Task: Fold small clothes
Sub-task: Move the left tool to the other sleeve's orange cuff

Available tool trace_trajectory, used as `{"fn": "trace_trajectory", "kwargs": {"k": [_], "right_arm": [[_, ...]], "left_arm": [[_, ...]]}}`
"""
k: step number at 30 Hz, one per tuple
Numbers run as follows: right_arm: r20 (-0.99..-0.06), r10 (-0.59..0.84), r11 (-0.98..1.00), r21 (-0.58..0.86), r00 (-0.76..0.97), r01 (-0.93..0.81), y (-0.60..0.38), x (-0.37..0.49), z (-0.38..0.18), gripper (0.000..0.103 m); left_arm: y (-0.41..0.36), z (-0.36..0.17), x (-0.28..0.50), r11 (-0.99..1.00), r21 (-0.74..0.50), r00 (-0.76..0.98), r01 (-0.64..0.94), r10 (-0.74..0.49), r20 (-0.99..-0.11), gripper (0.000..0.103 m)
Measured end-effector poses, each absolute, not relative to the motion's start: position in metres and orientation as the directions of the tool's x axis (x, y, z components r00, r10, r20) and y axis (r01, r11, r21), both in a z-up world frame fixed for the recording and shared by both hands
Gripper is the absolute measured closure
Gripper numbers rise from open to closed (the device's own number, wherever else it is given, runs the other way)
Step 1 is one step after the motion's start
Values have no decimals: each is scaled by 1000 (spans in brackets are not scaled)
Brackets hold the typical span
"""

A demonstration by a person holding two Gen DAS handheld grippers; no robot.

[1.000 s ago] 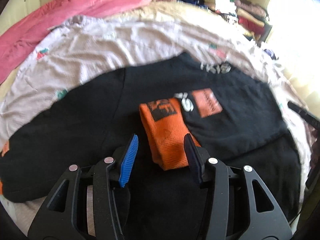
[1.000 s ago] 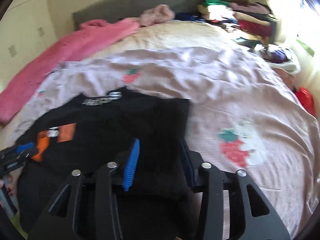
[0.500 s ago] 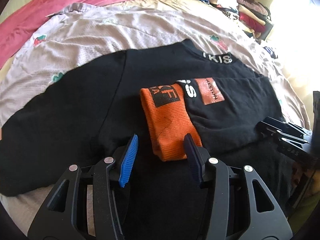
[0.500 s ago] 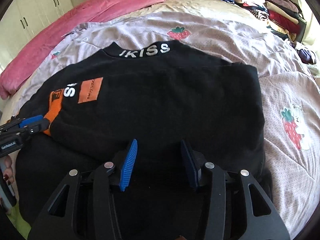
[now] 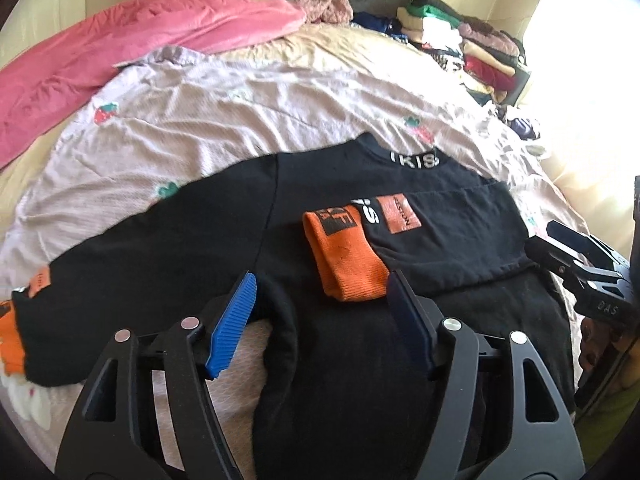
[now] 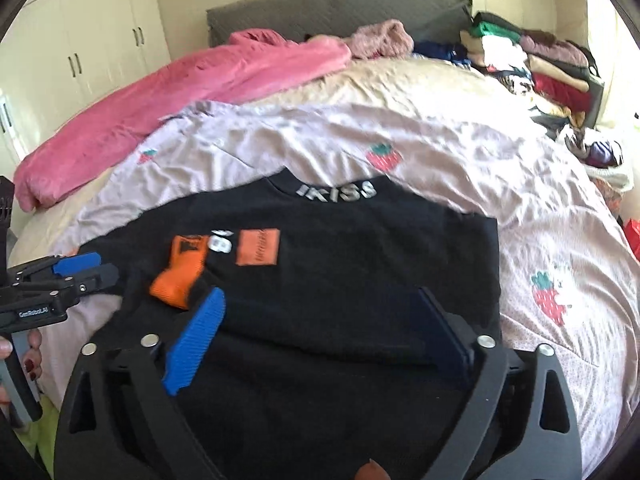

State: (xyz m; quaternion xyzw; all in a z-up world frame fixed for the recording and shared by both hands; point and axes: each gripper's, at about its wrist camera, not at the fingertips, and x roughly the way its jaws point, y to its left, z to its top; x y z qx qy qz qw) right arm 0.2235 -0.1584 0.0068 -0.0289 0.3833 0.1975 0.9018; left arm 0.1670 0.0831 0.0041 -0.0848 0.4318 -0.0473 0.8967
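Observation:
A black sweatshirt [image 5: 192,248] with orange cuffs lies flat on the bed, also in the right wrist view [image 6: 360,264]. Its right sleeve is folded across the chest, with the orange cuff [image 5: 344,260] in the middle, also seen from the right [image 6: 180,272]. The left sleeve stretches out to the left, its orange cuff [image 5: 10,340] at the edge. My left gripper [image 5: 320,324] is open and empty above the hem, near the cuff. My right gripper [image 6: 320,336] is open and empty above the lower right body. It also shows in the left wrist view [image 5: 576,264].
A pale pink strawberry-print sheet [image 6: 460,152] covers the bed. A pink blanket [image 5: 120,52] lies at the far left. A stack of folded clothes [image 6: 540,64] sits at the far right by the grey headboard [image 6: 340,8]. White wardrobes [image 6: 80,40] stand left.
Both grippers have drawn back and risen from the sweatshirt; more of the bed and room shows. The right gripper's jaws have opened wider. The sweatshirt has not moved.

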Motion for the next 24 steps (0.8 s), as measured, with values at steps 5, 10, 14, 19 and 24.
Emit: {"fn": "trace_trajectory", "kwargs": {"k": [5, 10, 14, 19, 24], "right_arm": [[-670, 359, 912, 102, 650, -397, -141, 209, 26, 6], [-637, 392, 897, 104, 664, -429, -121, 195, 39, 6], [-617, 399, 893, 91, 678, -442, -104, 186, 48, 4], [-614, 405, 888, 88, 678, -451, -88, 178, 53, 4], [-614, 411, 881, 77, 674, -467, -67, 169, 55, 4]], "left_arm": [[100, 16, 153, 977, -215, 655, -3, -160, -738, 24], [119, 21, 142, 975, -223, 670, -17, -154, -726, 21], [135, 22, 132, 970, -240, 682, -34, -153, -715, 21], [156, 20, 122, 967, -250, 689, -56, -144, -710, 21], [174, 20, 111, 963, -259, 699, -75, -134, -702, 21]]}}
